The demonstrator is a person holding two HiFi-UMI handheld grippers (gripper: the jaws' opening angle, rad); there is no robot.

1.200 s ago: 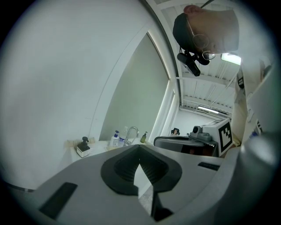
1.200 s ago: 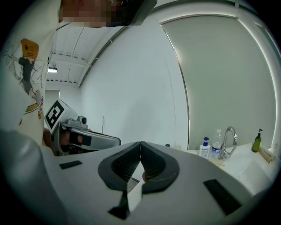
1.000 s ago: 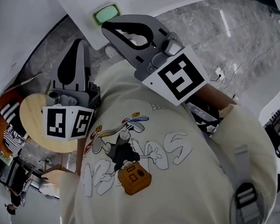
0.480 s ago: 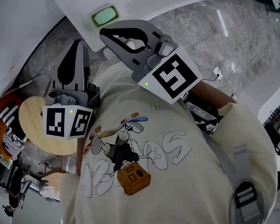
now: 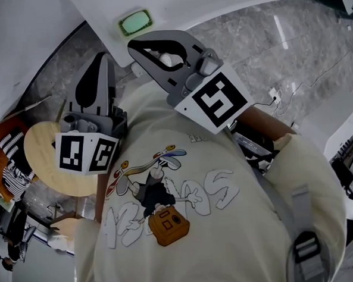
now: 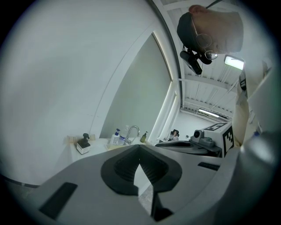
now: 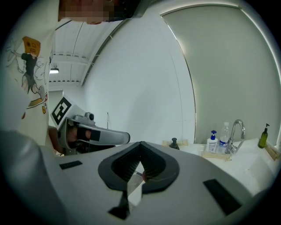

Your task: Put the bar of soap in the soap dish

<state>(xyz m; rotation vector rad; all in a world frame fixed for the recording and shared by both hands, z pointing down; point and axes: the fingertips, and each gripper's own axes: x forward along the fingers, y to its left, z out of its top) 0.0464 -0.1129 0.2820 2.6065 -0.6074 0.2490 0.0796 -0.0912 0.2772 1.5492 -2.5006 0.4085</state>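
Observation:
In the head view a green rounded bar (image 5: 135, 22) lies inside a pale rim on the white counter (image 5: 215, 1) at the top. My right gripper (image 5: 134, 46) points at the counter's edge just below the bar, jaws shut and empty. My left gripper (image 5: 102, 55) hangs to its left, also shut with nothing held. In the left gripper view the jaw tips (image 6: 139, 147) meet; in the right gripper view they (image 7: 141, 143) meet too. Both views face a far washbasin with a tap (image 7: 237, 132).
Bottles stand by the tap: a blue-capped one (image 7: 212, 141), an olive one (image 7: 262, 136) and a black pump dispenser (image 7: 174, 143). A round wooden top (image 5: 46, 157) is at the left over a grey marble floor (image 5: 290, 47). A cream printed shirt fills the lower head view.
The right gripper has edged slightly to the left in the head view. The left gripper has not moved. Both stay shut.

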